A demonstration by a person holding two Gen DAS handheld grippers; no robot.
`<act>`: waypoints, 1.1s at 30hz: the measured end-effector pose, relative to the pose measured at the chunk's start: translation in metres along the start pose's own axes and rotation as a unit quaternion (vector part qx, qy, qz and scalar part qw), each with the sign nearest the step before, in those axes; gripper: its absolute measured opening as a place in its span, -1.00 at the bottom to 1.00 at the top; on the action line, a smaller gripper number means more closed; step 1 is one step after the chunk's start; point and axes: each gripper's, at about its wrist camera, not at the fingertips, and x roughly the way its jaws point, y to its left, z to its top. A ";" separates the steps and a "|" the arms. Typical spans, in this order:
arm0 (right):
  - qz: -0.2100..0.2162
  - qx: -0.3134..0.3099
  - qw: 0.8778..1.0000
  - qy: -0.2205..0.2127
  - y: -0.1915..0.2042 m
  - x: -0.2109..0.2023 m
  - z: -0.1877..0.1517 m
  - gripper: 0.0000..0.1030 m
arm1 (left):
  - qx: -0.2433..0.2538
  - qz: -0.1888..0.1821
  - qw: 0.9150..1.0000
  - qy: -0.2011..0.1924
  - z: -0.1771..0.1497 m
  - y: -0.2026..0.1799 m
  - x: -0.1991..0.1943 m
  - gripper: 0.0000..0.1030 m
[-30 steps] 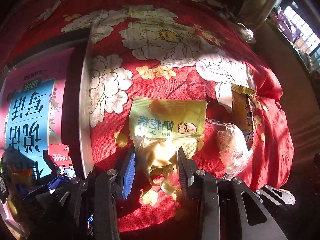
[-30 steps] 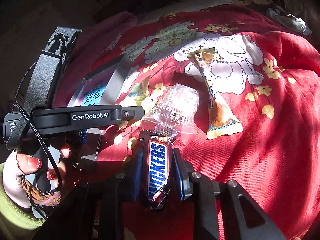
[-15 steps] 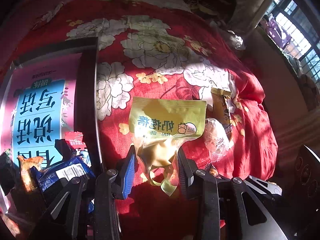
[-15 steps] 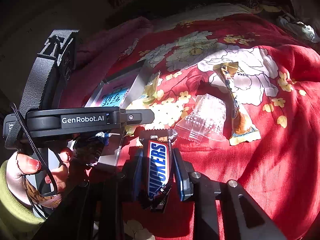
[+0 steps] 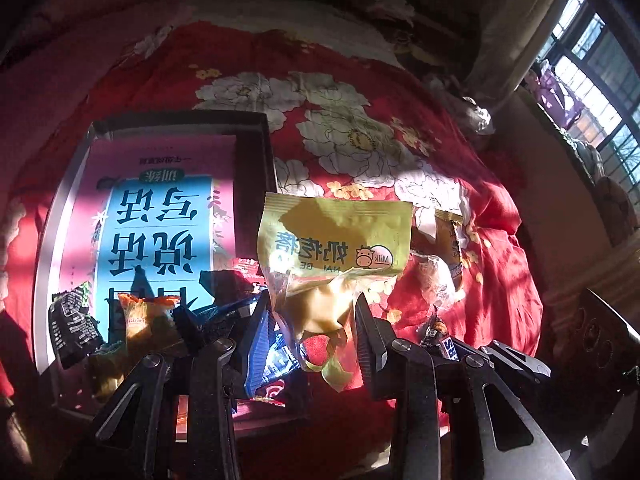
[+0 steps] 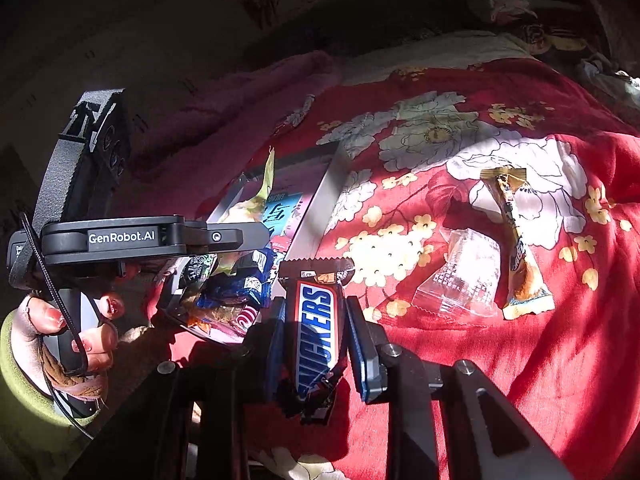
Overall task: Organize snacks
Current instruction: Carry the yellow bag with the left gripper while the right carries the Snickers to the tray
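Lifted since the earlier frame: yellow milk-candy packet, pinched in left gripper, tray lying just left. Right view: right gripper clamped Snickers bar lengthwise, tray ahead-left.

Red quilt w/ big white flowers + small yellow ones covers the bed, sunlit in patches. Pink blanket bunched at far edge. Window w/ dark bars upper right in left view; purple cloth hangs there.
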 end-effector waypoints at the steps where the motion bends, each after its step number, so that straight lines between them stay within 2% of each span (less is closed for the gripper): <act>1: 0.001 -0.001 1.000 -0.002 0.003 0.000 0.000 -0.44 | -0.002 0.000 1.000 -0.003 0.000 0.004 -0.004 -0.24; 17: 0.013 -0.028 0.999 -0.018 0.038 0.005 0.006 -0.44 | -0.046 0.018 0.998 -0.045 -0.007 0.059 -0.049 -0.24; 33: 0.041 -0.084 0.996 -0.007 0.102 0.031 0.015 -0.44 | -0.095 0.044 0.992 -0.070 -0.025 0.120 -0.078 -0.24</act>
